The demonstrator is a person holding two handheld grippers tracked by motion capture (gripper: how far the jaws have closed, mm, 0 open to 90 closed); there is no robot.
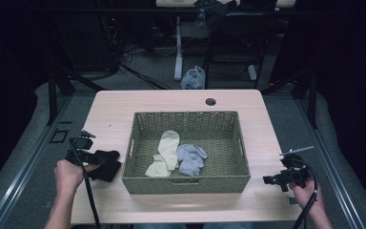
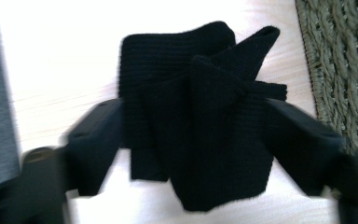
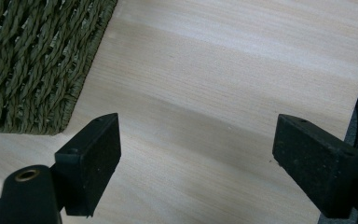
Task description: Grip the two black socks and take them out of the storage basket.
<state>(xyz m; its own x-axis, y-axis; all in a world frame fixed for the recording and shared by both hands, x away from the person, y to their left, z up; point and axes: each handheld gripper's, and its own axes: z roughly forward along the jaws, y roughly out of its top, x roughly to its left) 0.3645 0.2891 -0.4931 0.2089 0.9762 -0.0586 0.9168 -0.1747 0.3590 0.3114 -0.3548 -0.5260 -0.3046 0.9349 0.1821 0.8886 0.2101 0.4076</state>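
The black sock (image 2: 200, 121) lies crumpled on the table (image 1: 171, 100), just left of the woven basket (image 1: 186, 183), between my left gripper's (image 2: 191, 144) spread jaws, which don't pinch it. Lifting now could leave it behind or snag a single fold. My right gripper (image 3: 200, 154) is spread wide over bare wood.

No text, label, brand or number can be read anywhere — not on any surface.
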